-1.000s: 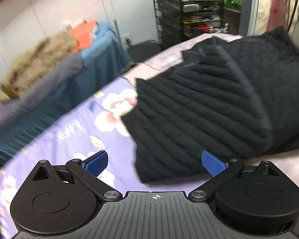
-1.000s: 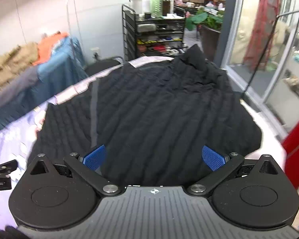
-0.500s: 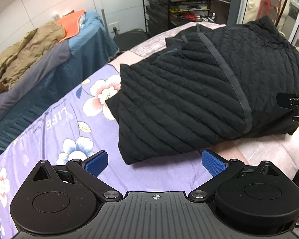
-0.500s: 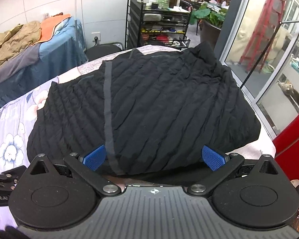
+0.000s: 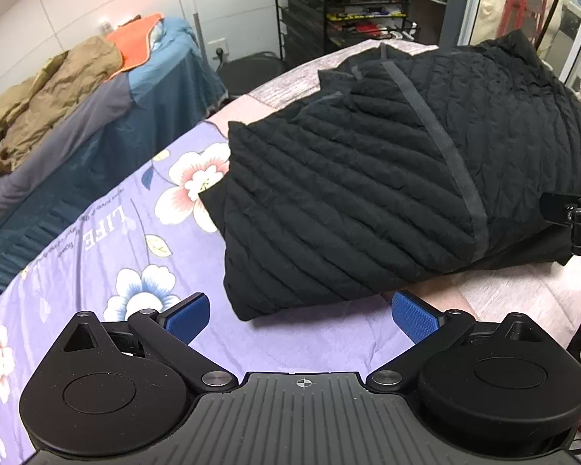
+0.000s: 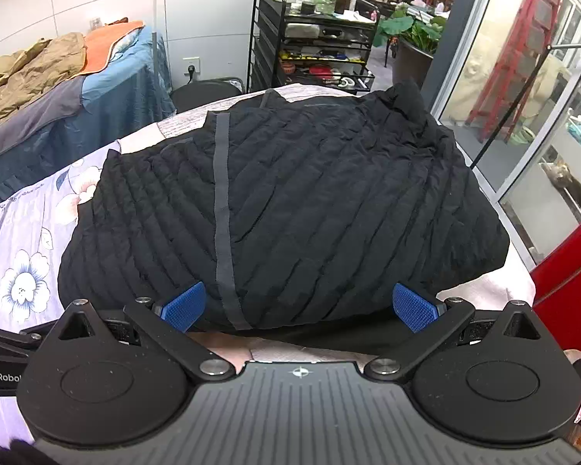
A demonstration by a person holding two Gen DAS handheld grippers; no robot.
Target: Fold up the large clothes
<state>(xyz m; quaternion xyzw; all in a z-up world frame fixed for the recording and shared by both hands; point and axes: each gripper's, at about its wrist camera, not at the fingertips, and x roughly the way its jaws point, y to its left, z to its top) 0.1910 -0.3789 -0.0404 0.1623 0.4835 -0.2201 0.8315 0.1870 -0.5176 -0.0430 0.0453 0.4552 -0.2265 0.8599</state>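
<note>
A black quilted jacket (image 5: 368, 193) lies folded in a thick bundle on the bed, a grey zip band running across its top layer. In the right wrist view the same jacket (image 6: 282, 209) fills the middle. My left gripper (image 5: 300, 316) hovers open just short of the jacket's near left corner, nothing between its blue pads. My right gripper (image 6: 300, 306) stands open over the jacket's near edge, empty too. Part of the right gripper (image 5: 573, 217) shows at the right edge of the left wrist view.
The bed carries a purple floral sheet (image 5: 108, 255) and a pale pink cover (image 5: 523, 294). A second bed (image 5: 97, 108) with brown and orange clothes stands at the left. A black shelf rack (image 6: 313, 46) is behind, glass doors (image 6: 523, 97) at the right.
Both grippers have drawn back and steadied; the jacket now lies still and lower in view. The left wrist view has swung so that more of the floral sheet shows.
</note>
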